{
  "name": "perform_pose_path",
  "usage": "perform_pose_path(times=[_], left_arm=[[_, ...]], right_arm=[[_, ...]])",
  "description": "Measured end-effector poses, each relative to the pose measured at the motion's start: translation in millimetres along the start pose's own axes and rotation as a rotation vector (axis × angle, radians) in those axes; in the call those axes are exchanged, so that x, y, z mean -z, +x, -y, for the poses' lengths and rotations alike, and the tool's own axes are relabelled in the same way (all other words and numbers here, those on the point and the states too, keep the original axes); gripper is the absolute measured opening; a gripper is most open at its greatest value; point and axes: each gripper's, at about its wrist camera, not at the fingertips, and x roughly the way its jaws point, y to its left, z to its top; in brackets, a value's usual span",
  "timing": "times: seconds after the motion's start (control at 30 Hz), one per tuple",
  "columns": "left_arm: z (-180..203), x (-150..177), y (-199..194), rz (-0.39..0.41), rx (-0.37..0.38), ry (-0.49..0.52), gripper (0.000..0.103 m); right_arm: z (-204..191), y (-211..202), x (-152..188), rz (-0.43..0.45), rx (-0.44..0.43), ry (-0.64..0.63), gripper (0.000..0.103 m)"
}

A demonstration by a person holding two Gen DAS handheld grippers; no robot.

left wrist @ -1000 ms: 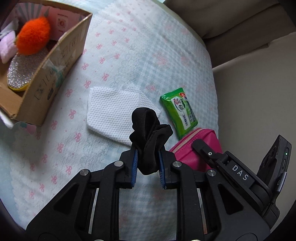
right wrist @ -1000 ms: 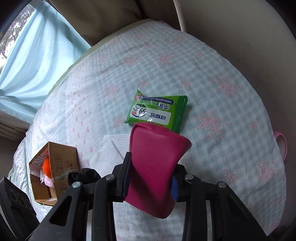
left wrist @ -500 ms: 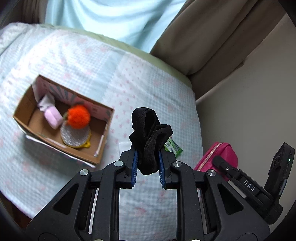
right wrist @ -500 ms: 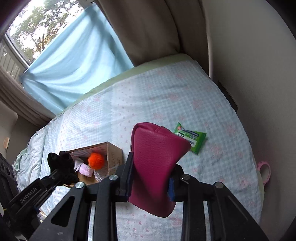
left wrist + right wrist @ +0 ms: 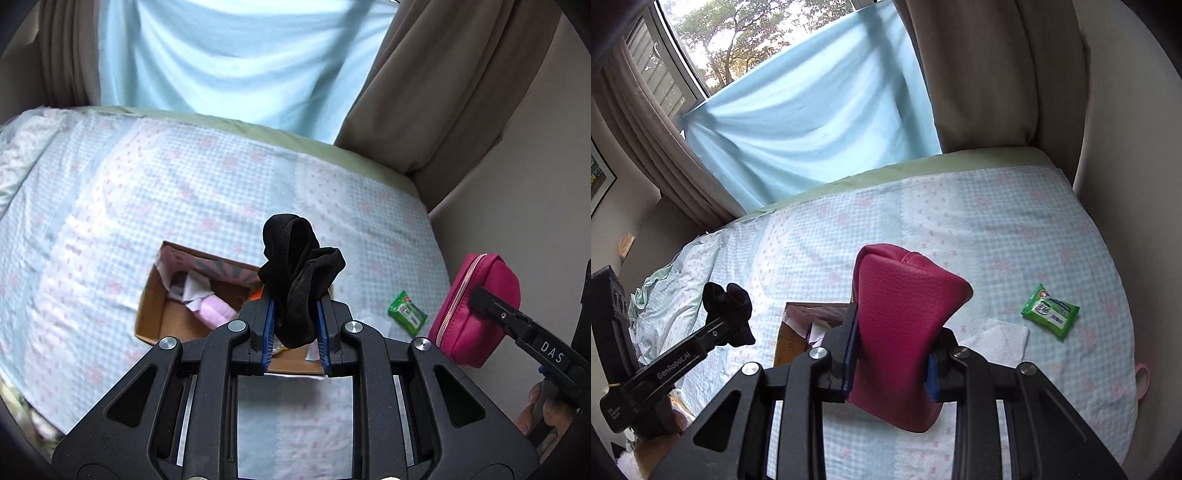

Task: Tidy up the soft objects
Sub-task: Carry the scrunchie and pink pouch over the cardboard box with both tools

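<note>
My left gripper (image 5: 295, 328) is shut on a bunched black cloth (image 5: 299, 273) and holds it high above the open cardboard box (image 5: 155, 306) on the bed. The box holds a pink soft item (image 5: 218, 310) and white cloth. My right gripper (image 5: 890, 358) is shut on a magenta zip pouch (image 5: 901, 332), also held high above the bed; the pouch also shows in the left wrist view (image 5: 480, 306). The black cloth also shows in the right wrist view (image 5: 729, 306), left of the box (image 5: 790, 339).
A green wipes packet (image 5: 1049, 312) and a white cloth square (image 5: 1001, 338) lie on the checked bedsheet (image 5: 960, 221) right of the box. A pink ring (image 5: 1141, 380) hangs at the bed's right edge. Blue curtain (image 5: 236, 51) and window stand behind.
Both grippers have risen well above the bed with their loads. The views tilted up, so the box now sits under the left gripper and the curtain fills the top.
</note>
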Motion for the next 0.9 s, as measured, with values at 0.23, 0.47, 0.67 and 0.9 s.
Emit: perform_pose_path(times=[0.23, 0.47, 0.67, 0.9], left_arm=[[-70.7, -16.6, 33.7, -0.141, -0.015, 0.103, 0.017], [-116.5, -4.2, 91.2, -0.291, -0.026, 0.215, 0.017], [-143.6, 12.7, 147.9, -0.401, -0.039, 0.226, 0.017], [-159.0, 35.1, 198.4, -0.481, -0.049, 0.254, 0.017]], right_arm=[[-58.6, 65.1, 11.8, -0.087, 0.036, 0.024, 0.027], [-88.7, 135.1, 35.9, -0.202, 0.082, 0.042, 0.027], [-95.7, 193.6, 56.6, -0.305, 0.078, 0.005, 0.027], [-89.3, 245.3, 65.6, -0.395, 0.082, -0.019, 0.027]])
